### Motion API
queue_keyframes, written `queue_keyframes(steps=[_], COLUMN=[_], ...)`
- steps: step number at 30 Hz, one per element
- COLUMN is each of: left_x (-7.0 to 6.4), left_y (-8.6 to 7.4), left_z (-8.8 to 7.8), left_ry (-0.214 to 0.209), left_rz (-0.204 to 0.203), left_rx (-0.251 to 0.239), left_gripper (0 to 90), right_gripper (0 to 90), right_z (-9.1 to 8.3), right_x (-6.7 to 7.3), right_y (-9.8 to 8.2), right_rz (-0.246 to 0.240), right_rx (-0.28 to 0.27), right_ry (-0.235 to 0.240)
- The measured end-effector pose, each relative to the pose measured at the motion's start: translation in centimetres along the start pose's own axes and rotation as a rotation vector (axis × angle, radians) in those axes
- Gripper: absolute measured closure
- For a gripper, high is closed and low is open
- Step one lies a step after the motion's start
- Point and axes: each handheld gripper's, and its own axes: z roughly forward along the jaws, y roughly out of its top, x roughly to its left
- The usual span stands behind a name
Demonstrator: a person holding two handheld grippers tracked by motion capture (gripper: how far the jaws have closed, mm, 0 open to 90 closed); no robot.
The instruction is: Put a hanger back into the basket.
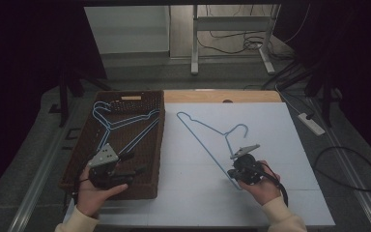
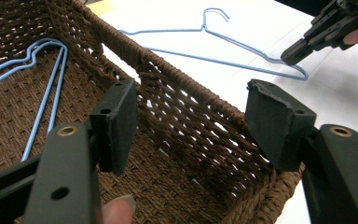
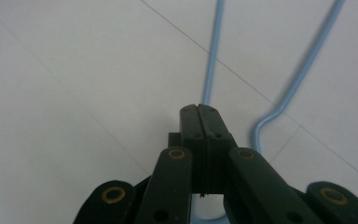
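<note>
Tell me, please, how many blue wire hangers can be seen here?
3, I believe: one hanger on the white table, its corner in the shut right gripper, and two overlapping in the wicker basket. More may be hidden among them.

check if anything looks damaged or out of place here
One thing: the pad on the left claw has a ragged, chipped top edge, unlike the clean one opposite. Otherwise it looks orderly: one blue hanger lies flat on the white table, pinched by the right claw, the others inside the basket.
</note>
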Motion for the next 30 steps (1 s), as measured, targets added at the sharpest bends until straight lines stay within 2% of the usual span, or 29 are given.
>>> queue_keyframes(steps=[6, 14, 20, 24, 30], left_x=[0.0, -0.2, -0.2, -0.2, -0.2], left_y=[-0.1, -0.1, -0.1, -0.2, -0.2], left_z=[0.2, 0.4, 0.4, 0.5, 0.5], left_ry=[0.007, 0.001, -0.001, -0.003, -0.002], left_rz=[-0.002, 0.003, 0.002, 0.005, 0.004], left_rx=[-0.001, 0.009, 0.013, 0.017, 0.017], left_gripper=[35.9, 35.8, 35.8, 35.8, 35.8], right_gripper=[89.9, 90.0, 90.0, 90.0, 90.0], right_z=[0.1, 0.1, -0.1, -0.6, -1.8], right_x=[-0.2, -0.3, -0.3, -0.4, -1.3], right_y=[-1.4, -3.1, -3.6, -4.2, -5.9], right_rz=[0.031, 0.045, 0.054, 0.056, 0.096], right_rx=[0.034, 0.091, 0.089, 0.111, 0.121], right_ry=[-0.029, -0.047, -0.045, -0.074, -0.103])
